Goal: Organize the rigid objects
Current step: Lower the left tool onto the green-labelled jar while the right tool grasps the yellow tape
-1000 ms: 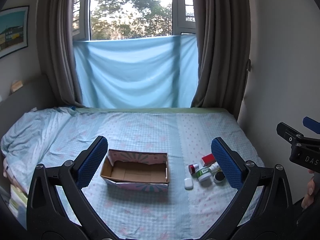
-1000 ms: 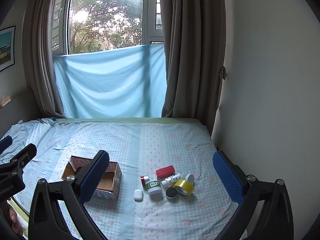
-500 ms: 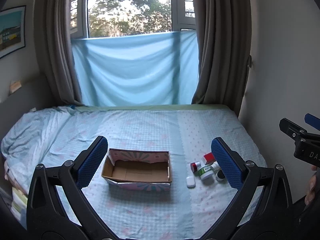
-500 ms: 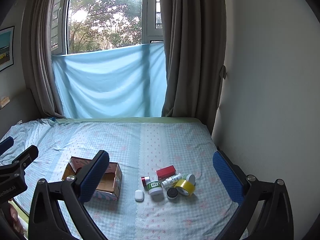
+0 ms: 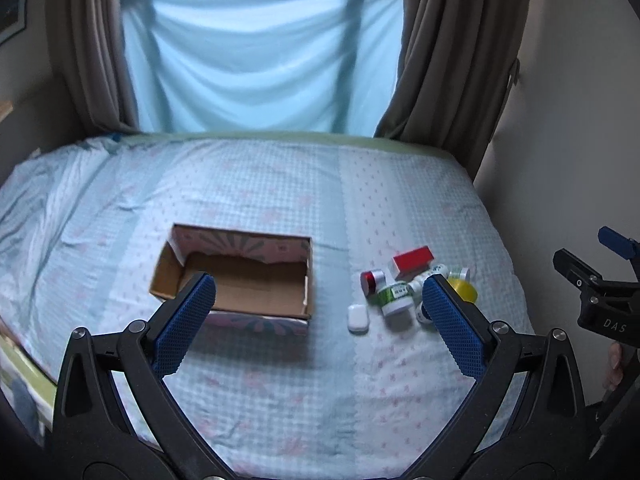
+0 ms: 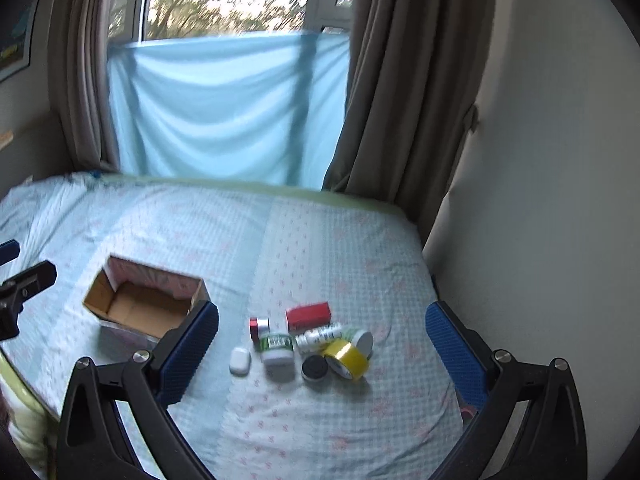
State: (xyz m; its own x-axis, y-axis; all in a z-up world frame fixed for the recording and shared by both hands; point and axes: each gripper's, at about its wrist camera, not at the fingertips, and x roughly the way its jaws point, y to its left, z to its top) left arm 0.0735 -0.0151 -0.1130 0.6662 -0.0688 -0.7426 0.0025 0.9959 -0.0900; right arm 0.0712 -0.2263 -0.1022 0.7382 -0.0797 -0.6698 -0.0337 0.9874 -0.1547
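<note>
An open cardboard box (image 5: 236, 276) (image 6: 146, 306) lies empty on the bed. To its right is a cluster of small items: a red box (image 6: 308, 315) (image 5: 413, 261), a red-and-silver can (image 6: 259, 326), a green-labelled white jar (image 6: 277, 348) (image 5: 394, 299), a white bottle (image 6: 320, 334), a black lid (image 6: 315, 367), a yellow tape roll (image 6: 346, 360) and a white case (image 6: 240, 361) (image 5: 357, 318). My left gripper (image 5: 320, 312) is open and empty above the bed's near part. My right gripper (image 6: 322, 344) is open and empty above the cluster.
The bed (image 6: 280, 240) has a light blue checked sheet. The white wall (image 6: 540, 200) runs along its right side. Curtains (image 6: 404, 80) and a blue cloth (image 6: 216, 104) hang behind the bed. The sheet is rumpled at the left (image 5: 48, 200).
Both cameras have tilted down and moved closer to the bed. The box and the items look larger and nearer. Both grippers stay open.
</note>
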